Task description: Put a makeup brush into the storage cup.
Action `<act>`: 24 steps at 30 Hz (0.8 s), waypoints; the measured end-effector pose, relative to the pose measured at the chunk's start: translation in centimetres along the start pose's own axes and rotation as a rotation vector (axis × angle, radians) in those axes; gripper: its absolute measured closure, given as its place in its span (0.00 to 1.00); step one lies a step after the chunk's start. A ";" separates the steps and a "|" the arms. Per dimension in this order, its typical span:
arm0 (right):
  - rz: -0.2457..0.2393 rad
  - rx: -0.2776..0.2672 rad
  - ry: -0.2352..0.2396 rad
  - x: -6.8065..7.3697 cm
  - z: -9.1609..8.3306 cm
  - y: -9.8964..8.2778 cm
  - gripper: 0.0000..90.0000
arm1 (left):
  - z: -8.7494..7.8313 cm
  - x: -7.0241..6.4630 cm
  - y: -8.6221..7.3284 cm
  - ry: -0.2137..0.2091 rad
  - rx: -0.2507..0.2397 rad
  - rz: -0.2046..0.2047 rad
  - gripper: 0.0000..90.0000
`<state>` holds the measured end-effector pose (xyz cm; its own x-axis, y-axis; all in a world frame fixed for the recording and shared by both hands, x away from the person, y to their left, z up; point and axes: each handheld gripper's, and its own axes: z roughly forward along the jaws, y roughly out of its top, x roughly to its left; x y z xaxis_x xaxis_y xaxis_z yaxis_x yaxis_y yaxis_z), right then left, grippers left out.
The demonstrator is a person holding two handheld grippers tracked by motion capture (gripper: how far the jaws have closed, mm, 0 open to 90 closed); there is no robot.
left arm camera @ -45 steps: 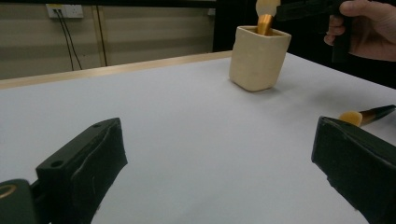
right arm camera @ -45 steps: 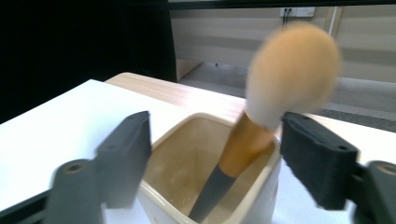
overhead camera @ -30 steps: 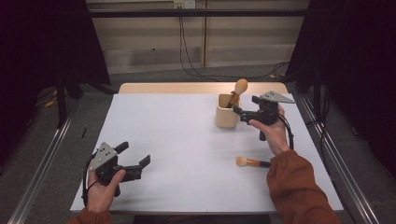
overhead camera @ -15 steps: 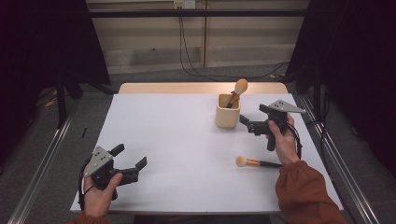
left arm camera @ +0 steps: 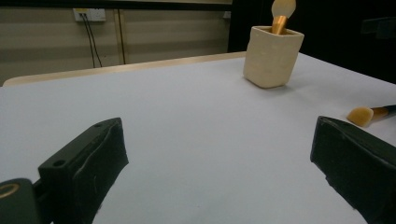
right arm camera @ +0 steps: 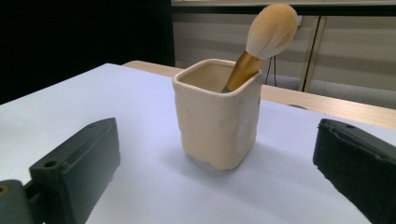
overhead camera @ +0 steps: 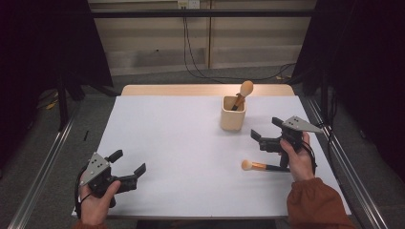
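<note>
A cream square cup (overhead camera: 233, 114) stands at the far right of the white table (overhead camera: 181, 143), and a makeup brush (overhead camera: 244, 90) leans in it, bristles up. A second brush (overhead camera: 260, 166) lies flat near the right front, bristles to the left. My right gripper (overhead camera: 264, 128) hovers just right of the cup and behind the lying brush. Its jaws are wide apart, having opened a little further, with nothing between them. In the right gripper view the cup (right arm camera: 217, 116) and its brush (right arm camera: 271, 32) stand close ahead. At the front left, my left gripper (overhead camera: 128, 162) is open and empty.
A wooden strip (overhead camera: 205, 89) runs along the table's far edge. Metal rails (overhead camera: 47, 157) flank the table on both sides, and cables (overhead camera: 191, 52) hang down the back wall. In the left gripper view the cup (left arm camera: 272, 56) and the lying brush (left arm camera: 364, 115) are far off.
My right gripper has drawn back from the cup toward the near right side of the table. The brush stays in the cup. My left gripper has hardly moved.
</note>
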<state>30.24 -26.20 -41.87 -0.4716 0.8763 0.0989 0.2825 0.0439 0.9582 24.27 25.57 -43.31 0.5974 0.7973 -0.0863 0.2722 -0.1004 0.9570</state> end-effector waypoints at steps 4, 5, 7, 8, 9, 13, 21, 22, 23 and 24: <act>-0.006 -0.006 -0.002 0.5 -1.3 -0.6 0.00 | -0.3 0.1 0.0 0.003 -0.005 -0.005 0.04; -0.010 -0.006 -0.009 0.6 -1.7 -0.8 0.00 | -0.3 0.1 0.0 0.005 -0.008 -0.009 0.04; -0.006 -0.013 -0.011 0.8 -2.3 -1.2 0.00 | -0.4 0.1 0.0 0.015 -0.008 -0.010 0.04; -0.010 -0.006 -0.014 0.9 -2.8 -1.5 0.00 | -0.4 0.1 0.0 0.017 -0.008 -0.013 0.04; -0.015 -0.008 -0.017 1.0 -3.0 -1.6 0.00 | -0.4 0.1 0.0 0.018 -0.008 -0.012 0.04; -0.008 -0.027 -0.007 1.3 -4.5 -1.9 0.00 | -0.4 0.1 0.0 0.012 -0.006 -0.006 0.04; -0.012 0.014 -0.030 1.7 -6.4 -3.9 0.00 | -0.5 0.0 0.0 0.004 -0.013 0.004 0.03; -0.017 0.016 -0.036 1.6 -6.7 -4.1 0.00 | -0.5 0.0 -0.1 0.003 -0.013 -0.001 0.03; -0.007 0.011 -0.036 1.5 -7.0 -4.1 0.00 | -0.6 0.1 -0.1 0.005 -0.010 -0.001 0.03; 0.003 0.006 -0.035 1.5 -7.4 -4.2 0.00 | -0.7 0.1 -0.1 0.010 -0.013 -0.007 0.03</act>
<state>22.21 -28.63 -43.80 -0.4417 0.8924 0.0919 0.2888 0.0444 0.9564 23.82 26.07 -43.23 0.5881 0.8037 -0.0904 0.2669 -0.0873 0.9598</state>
